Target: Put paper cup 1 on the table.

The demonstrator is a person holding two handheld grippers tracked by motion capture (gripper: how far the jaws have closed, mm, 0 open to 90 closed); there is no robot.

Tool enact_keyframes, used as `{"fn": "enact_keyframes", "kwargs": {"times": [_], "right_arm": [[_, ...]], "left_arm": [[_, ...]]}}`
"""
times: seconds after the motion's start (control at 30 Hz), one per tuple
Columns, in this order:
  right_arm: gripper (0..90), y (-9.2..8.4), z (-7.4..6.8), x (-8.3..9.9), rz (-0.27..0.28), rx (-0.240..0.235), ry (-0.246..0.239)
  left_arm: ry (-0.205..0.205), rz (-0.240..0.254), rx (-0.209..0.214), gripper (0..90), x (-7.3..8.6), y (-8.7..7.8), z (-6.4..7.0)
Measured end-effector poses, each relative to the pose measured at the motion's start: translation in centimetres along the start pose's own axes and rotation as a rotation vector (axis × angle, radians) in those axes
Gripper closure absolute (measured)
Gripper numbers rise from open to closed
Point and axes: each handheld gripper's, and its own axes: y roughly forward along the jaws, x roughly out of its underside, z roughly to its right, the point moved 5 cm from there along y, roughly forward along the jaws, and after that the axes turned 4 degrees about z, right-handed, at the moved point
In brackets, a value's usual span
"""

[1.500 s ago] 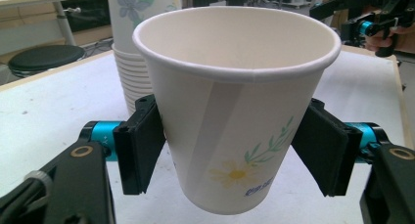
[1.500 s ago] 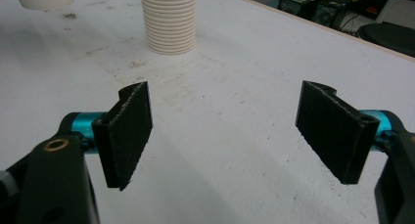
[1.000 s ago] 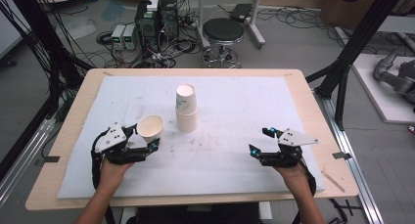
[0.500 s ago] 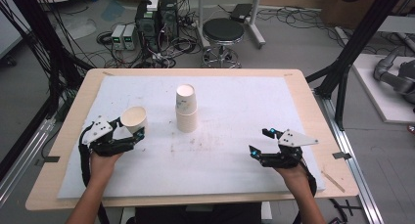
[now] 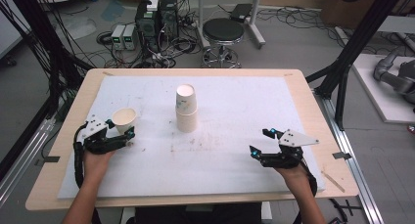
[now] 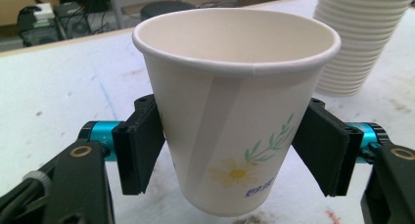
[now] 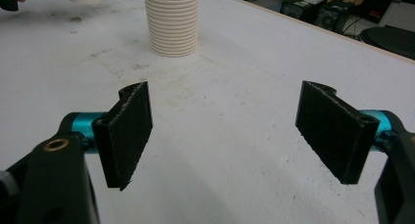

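My left gripper is shut on a white paper cup at the left side of the white mat. In the left gripper view the paper cup stands upright, mouth up, with a daisy print, and both black pads press its sides. A stack of paper cups stands mouth down at the mat's middle, to the right of the held cup. My right gripper rests open low over the mat's right front. In its own view, my right gripper has nothing between its jaws.
The white mat covers most of the wooden table. The cup stack shows far ahead in the right gripper view, and the cup stack sits close to the held cup's right in the left gripper view. A stool and cabling lie beyond the table.
My left gripper has carried the paper cup leftward, away from the stack, and the cup now stands more upright. The right gripper has stayed put.
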Motion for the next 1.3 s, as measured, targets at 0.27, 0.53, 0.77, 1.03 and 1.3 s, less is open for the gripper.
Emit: {"fn": "enact_keyframes", "kwargs": {"times": [0.27,0.53,0.77,1.03,1.3], "right_arm": [[22.1,0.0,0.0,0.0,-0.004,-0.001,0.002],[22.2,-0.1,0.0,0.0,-0.002,-0.002,-0.001],[22.2,-0.2,0.0,0.0,-0.002,0.0,0.0],[22.2,-0.2,0.0,0.0,-0.004,0.0,-0.004],[22.2,-0.2,0.1,0.1,-0.004,0.003,-0.006]], "left_arm": [[0.004,-0.053,-0.026,30.0,0.7,0.3,-0.2],[0.029,-0.12,-0.062,30.1,1.3,0.3,-0.3],[0.041,-0.144,-0.068,30.0,1.5,-0.3,-0.1],[0.008,-0.154,-0.075,26.5,1.9,-0.6,-0.2],[-0.027,-0.102,-0.048,17.2,1.6,-1.5,-0.1]]}}
